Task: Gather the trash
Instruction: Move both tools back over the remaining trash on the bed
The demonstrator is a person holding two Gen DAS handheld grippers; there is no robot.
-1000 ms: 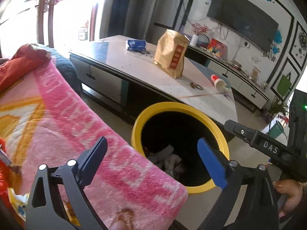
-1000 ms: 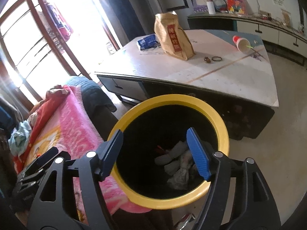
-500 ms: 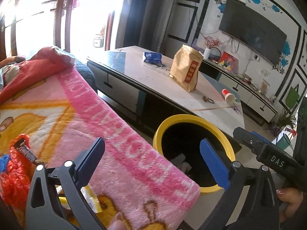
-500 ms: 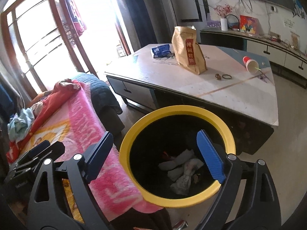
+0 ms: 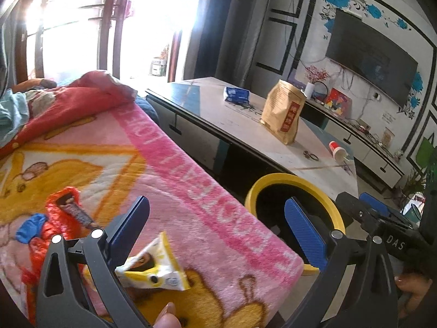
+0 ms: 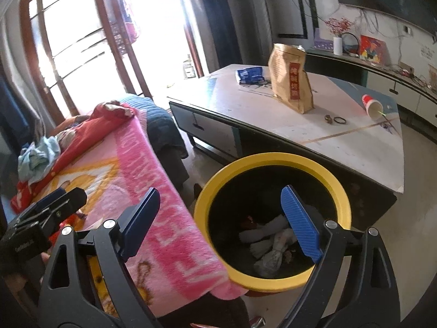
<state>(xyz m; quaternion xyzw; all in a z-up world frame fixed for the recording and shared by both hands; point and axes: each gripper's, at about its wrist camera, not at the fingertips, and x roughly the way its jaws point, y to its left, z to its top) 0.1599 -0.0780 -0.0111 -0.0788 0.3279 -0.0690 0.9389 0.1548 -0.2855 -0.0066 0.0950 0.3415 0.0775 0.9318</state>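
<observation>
Fingers (image 6: 299, 222) of the right gripper (image 6: 218, 222) are gaping wide, having just been opening, nothing between them, above the yellow-rimmed black trash bin (image 6: 273, 161) holding crumpled white paper (image 6: 269, 246). Left gripper (image 5: 218, 231) is hanging released over a yellow-white snack wrapper (image 5: 154, 268) lying on the pink fleece blanket (image 5: 191, 191).

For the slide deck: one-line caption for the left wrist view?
Open left gripper above a pink blanket with a yellow wrapper and red wrapper; yellow-rimmed bin beside.
</observation>
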